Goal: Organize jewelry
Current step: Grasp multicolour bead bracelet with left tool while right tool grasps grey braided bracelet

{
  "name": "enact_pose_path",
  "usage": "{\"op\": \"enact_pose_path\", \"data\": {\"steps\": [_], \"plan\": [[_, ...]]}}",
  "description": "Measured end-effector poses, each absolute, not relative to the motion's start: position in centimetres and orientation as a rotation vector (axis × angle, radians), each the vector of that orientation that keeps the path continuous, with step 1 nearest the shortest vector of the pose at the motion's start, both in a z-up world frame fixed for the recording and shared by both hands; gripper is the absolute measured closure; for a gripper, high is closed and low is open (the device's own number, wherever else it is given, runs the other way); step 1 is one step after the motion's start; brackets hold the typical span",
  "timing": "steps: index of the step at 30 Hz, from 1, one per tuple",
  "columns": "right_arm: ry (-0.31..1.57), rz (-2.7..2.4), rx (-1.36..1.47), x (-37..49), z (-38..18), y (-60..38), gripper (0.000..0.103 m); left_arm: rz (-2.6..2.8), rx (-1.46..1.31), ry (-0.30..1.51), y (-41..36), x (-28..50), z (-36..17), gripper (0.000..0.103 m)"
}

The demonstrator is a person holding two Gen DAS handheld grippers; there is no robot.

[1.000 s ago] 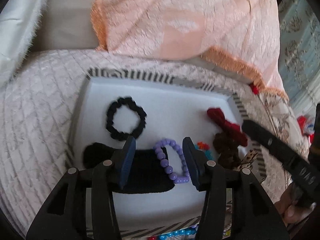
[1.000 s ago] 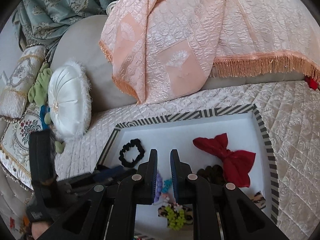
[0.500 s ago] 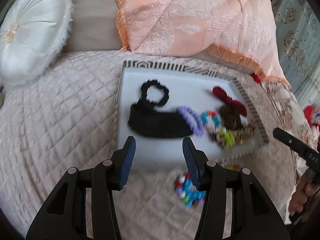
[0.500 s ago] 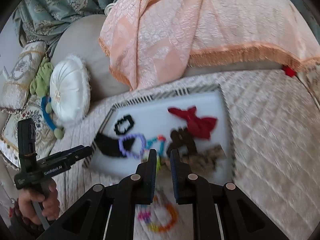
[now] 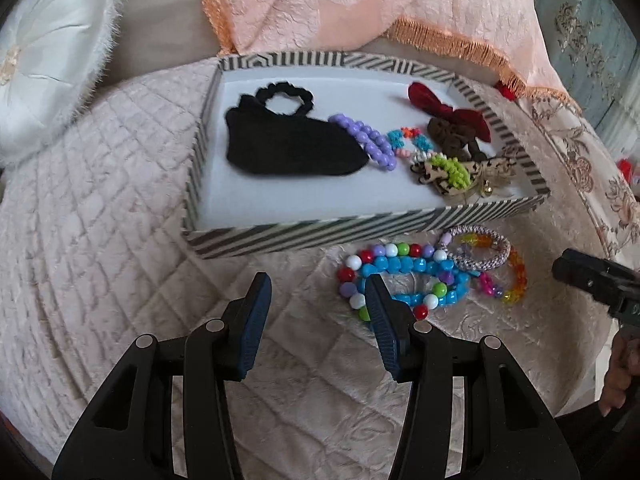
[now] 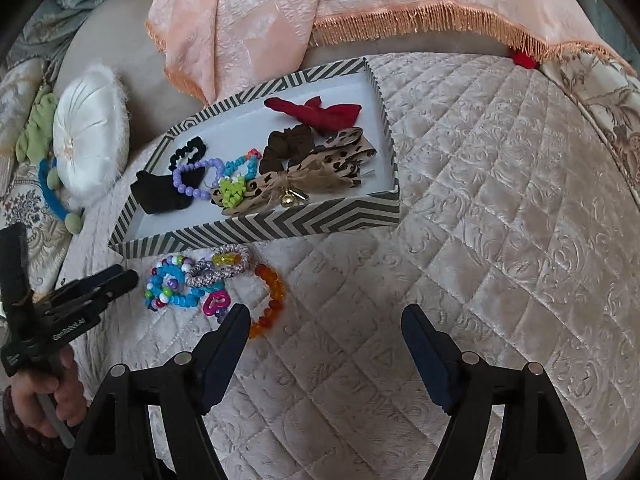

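Note:
A striped tray (image 5: pixel 320 236) (image 6: pixel 256 230) on the quilted bed holds a black scrunchie (image 5: pixel 286 96), a black cloth piece (image 5: pixel 288 148), a purple bead bracelet (image 5: pixel 366 140) (image 6: pixel 196 180), a red bow (image 5: pixel 448 108) (image 6: pixel 320 112), a brown scrunchie (image 6: pixel 286 146) and a leopard bow (image 6: pixel 316 172). Loose bead bracelets (image 5: pixel 408 276) (image 6: pixel 176 284) and an orange bead bracelet (image 6: pixel 270 300) lie on the bed in front of the tray. My left gripper (image 5: pixel 318 304) is open and empty, just left of the loose beads. My right gripper (image 6: pixel 322 334) is wide open and empty, right of the orange bracelet.
A peach fringed blanket (image 6: pixel 320 8) hangs behind the tray. A white round pillow (image 5: pixel 44 56) (image 6: pixel 90 132) lies to the left. The quilted bed cover (image 6: pixel 500 200) stretches to the right of the tray. Each gripper shows in the other's view (image 5: pixel 596 280) (image 6: pixel 72 300).
Both grippers have pulled back from over the tray toward the bed's near side. The right gripper has opened wide from nearly shut. The loose bracelets came into full view.

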State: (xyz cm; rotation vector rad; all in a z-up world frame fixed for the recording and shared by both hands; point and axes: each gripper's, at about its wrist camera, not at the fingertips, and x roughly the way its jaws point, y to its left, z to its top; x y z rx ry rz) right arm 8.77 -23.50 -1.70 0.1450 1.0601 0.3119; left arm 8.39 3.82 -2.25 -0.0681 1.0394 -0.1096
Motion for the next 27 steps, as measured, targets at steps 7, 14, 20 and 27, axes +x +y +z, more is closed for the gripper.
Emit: {"op": "enact_pose_path", "data": {"steps": [7,14,20,27], "plan": [[1.042,0.310,0.185,9.5,-1.2,-23.5,0.027,-0.096,0.012,1.073,3.2,8.2,-3.3,0.054],[1.036,0.325,0.192,9.5,-1.0,-23.3,0.027,-0.092,0.054,1.095,3.4,7.7,-3.9,0.053],[1.026,0.340,0.181,9.5,-0.8,-22.8,0.027,-0.067,0.096,1.085,2.7,8.2,-4.3,0.055],[1.023,0.391,0.164,9.4,-0.8,-22.4,0.028,-0.103,0.047,1.087,3.1,8.2,-3.5,0.095]]}}
